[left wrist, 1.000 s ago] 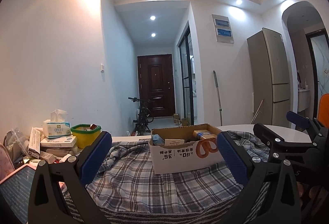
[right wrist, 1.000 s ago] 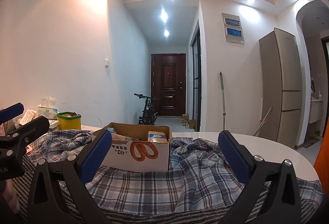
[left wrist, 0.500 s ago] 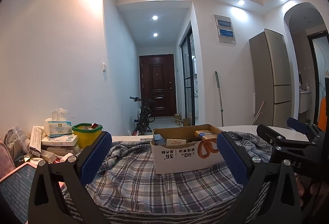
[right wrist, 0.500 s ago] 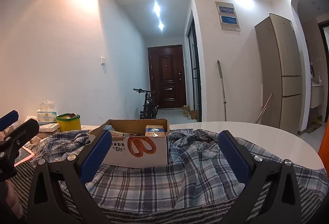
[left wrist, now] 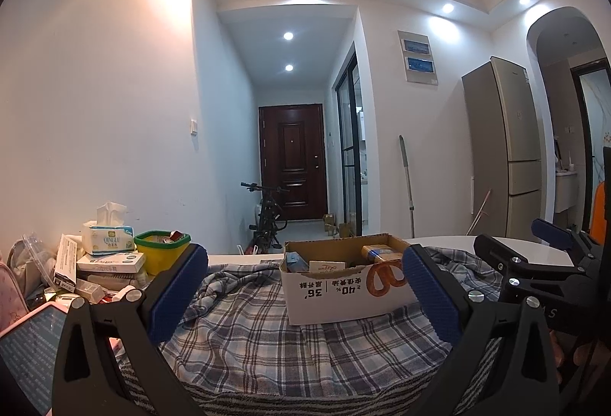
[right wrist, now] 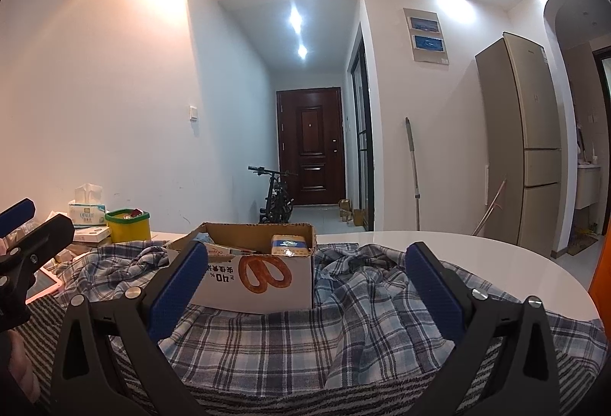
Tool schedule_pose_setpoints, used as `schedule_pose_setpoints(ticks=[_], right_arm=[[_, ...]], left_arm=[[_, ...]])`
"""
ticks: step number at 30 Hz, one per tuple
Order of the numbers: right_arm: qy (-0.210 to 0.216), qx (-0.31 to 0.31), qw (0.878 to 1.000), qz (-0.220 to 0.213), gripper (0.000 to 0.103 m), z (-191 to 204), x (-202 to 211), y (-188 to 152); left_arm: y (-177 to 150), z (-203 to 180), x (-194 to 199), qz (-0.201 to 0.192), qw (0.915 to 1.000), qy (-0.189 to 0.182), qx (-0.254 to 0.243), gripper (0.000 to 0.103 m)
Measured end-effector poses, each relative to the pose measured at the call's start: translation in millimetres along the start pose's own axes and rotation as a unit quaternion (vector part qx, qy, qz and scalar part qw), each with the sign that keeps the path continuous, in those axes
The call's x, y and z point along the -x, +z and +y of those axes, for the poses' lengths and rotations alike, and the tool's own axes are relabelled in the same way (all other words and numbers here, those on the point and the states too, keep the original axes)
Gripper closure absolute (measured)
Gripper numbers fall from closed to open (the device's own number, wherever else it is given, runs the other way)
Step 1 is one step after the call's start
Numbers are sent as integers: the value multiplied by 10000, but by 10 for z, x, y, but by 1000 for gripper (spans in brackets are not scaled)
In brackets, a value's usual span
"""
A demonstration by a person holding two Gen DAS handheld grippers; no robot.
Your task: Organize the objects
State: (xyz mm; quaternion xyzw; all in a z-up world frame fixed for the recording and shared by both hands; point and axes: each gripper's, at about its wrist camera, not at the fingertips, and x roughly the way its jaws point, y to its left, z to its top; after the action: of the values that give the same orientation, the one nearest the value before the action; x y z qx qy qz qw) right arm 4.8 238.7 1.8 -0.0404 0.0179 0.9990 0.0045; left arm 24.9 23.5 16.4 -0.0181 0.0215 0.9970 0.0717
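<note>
An open cardboard box (left wrist: 336, 292) with a pretzel print stands on a blue plaid cloth (left wrist: 259, 343) on a white round table; it also shows in the right wrist view (right wrist: 259, 282). Small packets lie inside it, one a yellow pack (right wrist: 289, 245). My left gripper (left wrist: 303, 290) is open and empty, in front of the box. My right gripper (right wrist: 305, 286) is open and empty, in front of the box's right part. Each gripper shows in the other's view: the right one (left wrist: 534, 263), the left one (right wrist: 26, 236).
At the left stand a tissue box (left wrist: 108, 239), a yellow tub with green rim (left wrist: 162, 253), stacked small boxes (left wrist: 110, 263) and a pink-cased tablet (left wrist: 26, 343). The bare white table (right wrist: 439, 251) lies to the right. A fridge (right wrist: 523, 141) and bicycle (right wrist: 277, 200) stand beyond.
Both cameras shifted slightly; the right view tilted down and back up. The box and cloth have not moved. Both grippers stayed open.
</note>
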Motion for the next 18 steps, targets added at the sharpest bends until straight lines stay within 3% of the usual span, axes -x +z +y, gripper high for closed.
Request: schedule_pose_setpoints(ticks=[18], right_arm=[[-22, 45, 9999, 88, 0, 34, -47, 6]], left_arm=[[31, -13, 167, -379, 9993, -2, -50, 0]])
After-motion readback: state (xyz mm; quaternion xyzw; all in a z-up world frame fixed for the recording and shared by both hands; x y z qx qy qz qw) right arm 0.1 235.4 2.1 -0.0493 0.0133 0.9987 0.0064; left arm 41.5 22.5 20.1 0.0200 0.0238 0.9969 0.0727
